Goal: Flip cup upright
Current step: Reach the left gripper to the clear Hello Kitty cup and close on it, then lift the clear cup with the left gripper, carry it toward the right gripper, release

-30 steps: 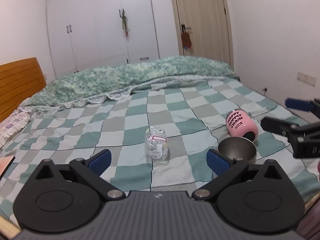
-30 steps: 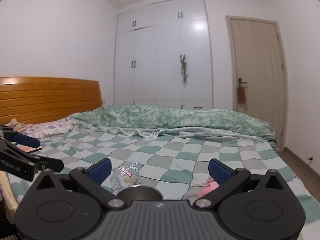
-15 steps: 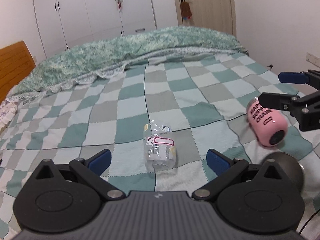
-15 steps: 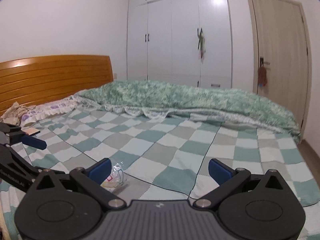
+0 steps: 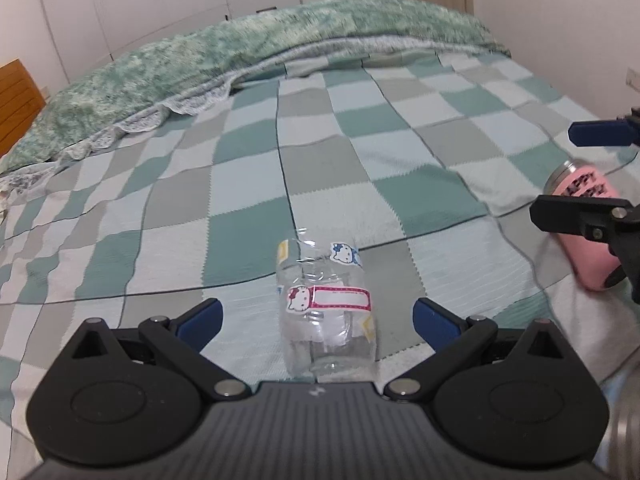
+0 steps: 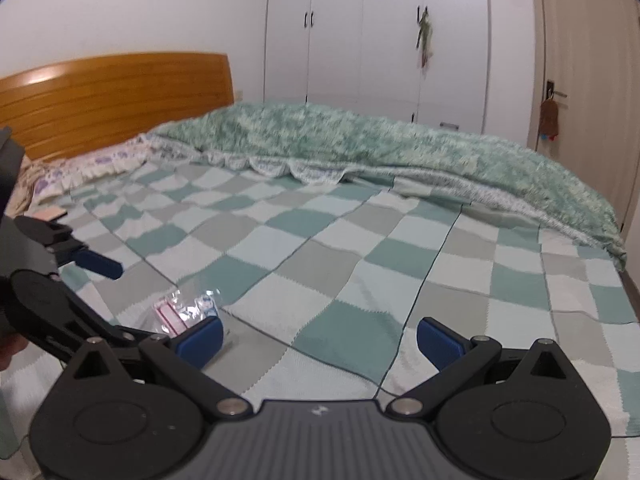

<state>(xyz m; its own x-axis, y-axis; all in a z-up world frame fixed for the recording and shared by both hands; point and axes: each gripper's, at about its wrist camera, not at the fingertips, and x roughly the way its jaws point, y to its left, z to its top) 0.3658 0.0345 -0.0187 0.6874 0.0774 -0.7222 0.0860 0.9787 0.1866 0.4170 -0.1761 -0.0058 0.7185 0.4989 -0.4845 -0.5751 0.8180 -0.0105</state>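
Left wrist: clear cup (image 5: 326, 312) (sideways) between left tongs (image 5: 316, 316).

Left gripper (image 5: 316, 318) low, jaws spread wide. Right gripper (image 6: 319, 336) likewise wide apart, nothing gripped.

Soft, even indoor light fills both views, with a bright ceiling-light reflection glaring on the wardrobe (image 6: 400, 32) and a sheen on the headboard (image 6: 112, 92). Strong fisheye bending curves the walls and bed (image 5: 360, 152) toward the edges, and the corners go black. The duvet (image 6: 380, 140) and far parts look smeared by motion blur, while shadows on the blanket are faint.
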